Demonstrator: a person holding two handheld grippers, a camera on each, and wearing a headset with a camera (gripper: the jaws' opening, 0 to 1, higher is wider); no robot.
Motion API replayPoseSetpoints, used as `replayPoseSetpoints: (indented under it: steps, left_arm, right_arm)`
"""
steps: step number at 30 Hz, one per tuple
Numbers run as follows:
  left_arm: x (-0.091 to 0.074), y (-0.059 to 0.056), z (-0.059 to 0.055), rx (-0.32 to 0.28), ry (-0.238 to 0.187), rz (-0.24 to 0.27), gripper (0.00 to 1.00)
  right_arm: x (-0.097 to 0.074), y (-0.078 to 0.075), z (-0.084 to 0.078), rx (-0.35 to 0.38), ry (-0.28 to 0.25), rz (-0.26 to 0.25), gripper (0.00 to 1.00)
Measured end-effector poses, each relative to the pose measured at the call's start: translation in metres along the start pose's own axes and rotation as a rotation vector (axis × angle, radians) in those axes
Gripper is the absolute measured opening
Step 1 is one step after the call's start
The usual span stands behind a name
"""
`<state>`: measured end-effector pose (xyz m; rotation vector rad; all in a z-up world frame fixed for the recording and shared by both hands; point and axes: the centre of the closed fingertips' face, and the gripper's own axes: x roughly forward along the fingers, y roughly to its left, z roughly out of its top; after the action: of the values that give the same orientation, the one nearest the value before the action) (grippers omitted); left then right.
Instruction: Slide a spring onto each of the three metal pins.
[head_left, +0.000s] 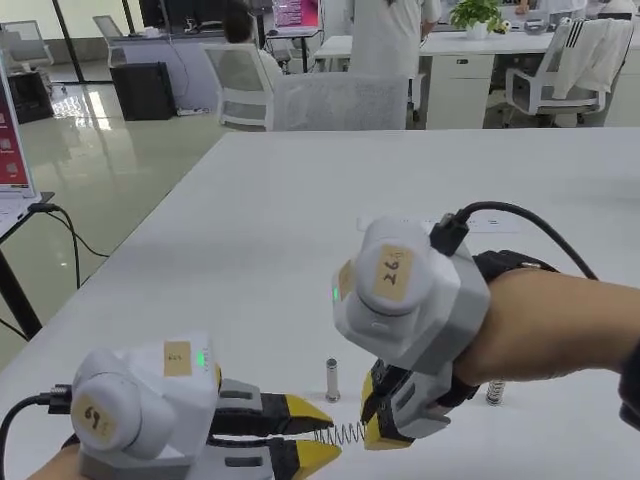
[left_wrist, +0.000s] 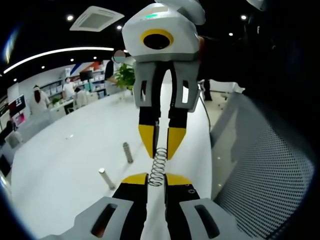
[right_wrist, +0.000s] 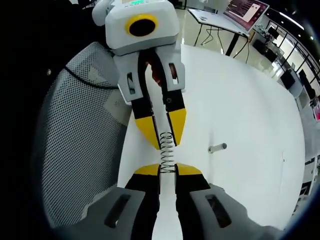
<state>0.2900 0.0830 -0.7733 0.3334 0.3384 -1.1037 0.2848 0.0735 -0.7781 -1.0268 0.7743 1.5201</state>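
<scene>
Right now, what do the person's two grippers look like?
The left gripper and right gripper are both rounded white-grey housings ending in black tongs with yellow tips. Each carries a tan sticker with handwritten digits, a small green light and a black cable plugged in at the back. A black strap wraps the right wrist, beside a dark sleeve.

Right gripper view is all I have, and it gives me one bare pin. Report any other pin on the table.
Observer: In the head view, a second pin stands to the right of the bare pin, with a coil on it.
Operator: Now give me the bare pin's posture.
Observer: It stands upright on the table, just beyond the spring that spans from the left gripper to the right gripper.
</scene>
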Motion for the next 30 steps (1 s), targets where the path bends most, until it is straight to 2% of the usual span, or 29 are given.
replayPoseSetpoints:
  steps: [4, 18, 30]
  left_arm:
    - [0.002, -0.002, -0.003, 0.011, 0.019, -0.006, 0.03]
    - [0.003, -0.002, -0.005, -0.006, 0.021, -0.009, 0.03]
    - [0.004, -0.003, -0.003, -0.017, 0.008, -0.009, 0.03]
  right_arm:
    - [-0.004, 0.000, 0.002, 0.000, -0.010, -0.004, 0.08]
    - [-0.013, 0.000, 0.022, -0.040, -0.039, -0.033, 0.08]
    - [-0.016, 0.002, 0.045, -0.065, -0.092, -0.043, 0.08]
